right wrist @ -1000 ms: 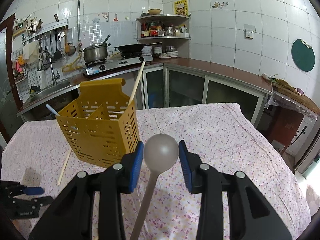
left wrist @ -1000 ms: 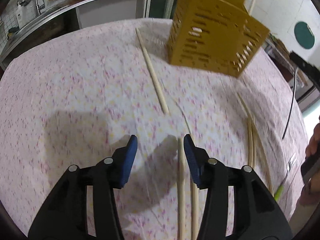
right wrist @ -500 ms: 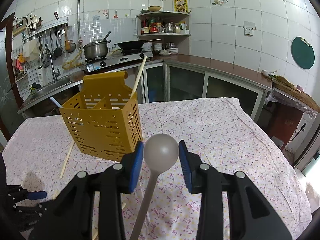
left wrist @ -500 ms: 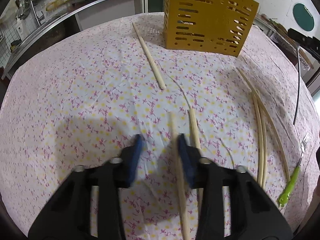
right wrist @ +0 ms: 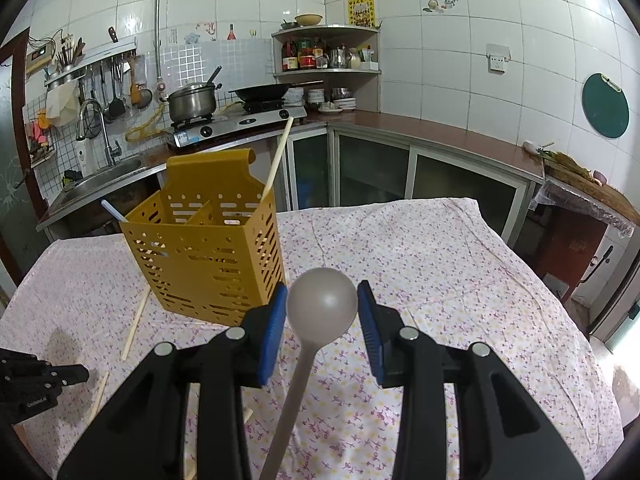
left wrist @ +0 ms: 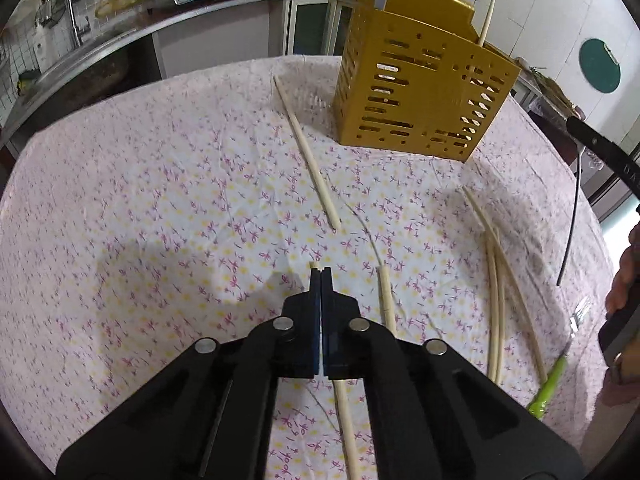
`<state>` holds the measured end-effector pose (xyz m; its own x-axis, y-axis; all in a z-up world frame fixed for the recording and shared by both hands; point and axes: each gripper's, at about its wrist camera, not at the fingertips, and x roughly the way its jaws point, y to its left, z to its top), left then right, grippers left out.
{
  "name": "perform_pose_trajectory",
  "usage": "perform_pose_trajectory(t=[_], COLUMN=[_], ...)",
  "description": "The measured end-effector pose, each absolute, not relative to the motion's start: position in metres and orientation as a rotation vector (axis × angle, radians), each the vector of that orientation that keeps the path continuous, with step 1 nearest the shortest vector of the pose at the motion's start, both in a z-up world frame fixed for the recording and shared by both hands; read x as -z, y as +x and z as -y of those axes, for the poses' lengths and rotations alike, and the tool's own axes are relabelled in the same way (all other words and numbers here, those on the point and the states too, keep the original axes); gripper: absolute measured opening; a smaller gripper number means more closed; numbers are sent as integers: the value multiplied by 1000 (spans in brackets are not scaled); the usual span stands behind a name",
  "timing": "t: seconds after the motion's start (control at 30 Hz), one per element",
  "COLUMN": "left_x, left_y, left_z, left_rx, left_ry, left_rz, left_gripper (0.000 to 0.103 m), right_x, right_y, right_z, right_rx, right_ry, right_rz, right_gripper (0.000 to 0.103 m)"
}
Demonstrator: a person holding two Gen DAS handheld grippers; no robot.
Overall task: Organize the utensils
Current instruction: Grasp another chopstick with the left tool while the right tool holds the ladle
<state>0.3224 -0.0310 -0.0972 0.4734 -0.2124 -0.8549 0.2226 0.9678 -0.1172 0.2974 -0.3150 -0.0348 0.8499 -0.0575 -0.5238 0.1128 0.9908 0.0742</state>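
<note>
Left gripper (left wrist: pixel 321 270) clamped on chopstick (left wrist: pixel 347 420) — long axis along the fingers, tip forward toward yellow caddy (left wrist: pixel 420 92); right gripper (right wrist: pixel 322 306) grasping spoon (right wrist: pixel 322 300).

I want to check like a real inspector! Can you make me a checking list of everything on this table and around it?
Surface: table under a pink flowered cloth.
Job's things: yellow utensil holder standing upright with one chopstick sticking out; loose chopsticks lying flat on the cloth; green-handled fork near the edge.
Clutter: nothing seen.
Grippers: left tool shut on a chopstick tip; right tool holding a grey spoon, bowl between its pads.
Cables: thin black cable hanging by the right tool.
Surroundings: sink, stove with pot and wok, tiled walls.
</note>
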Motion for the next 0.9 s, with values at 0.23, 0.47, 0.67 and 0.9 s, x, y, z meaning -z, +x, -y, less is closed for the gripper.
perform_pose_trajectory(t=[0.23, 0.47, 0.67, 0.9], left_x=[113, 122, 127, 129], left_y=[322, 322, 324, 333], left_z=[37, 39, 44, 55], left_rx=[283, 245, 235, 204], left_ry=[1, 20, 50, 109], left_rz=[-1126, -1163, -1158, -1144], left_gripper=[3, 24, 27, 7], right_x=[39, 41, 37, 38], right_y=[298, 297, 295, 296], right_z=[317, 318, 318, 319], right_rx=[90, 94, 95, 93], right_ry=[110, 116, 115, 126], right_rz=[-563, -570, -562, -570], right_gripper=[36, 36, 36, 36])
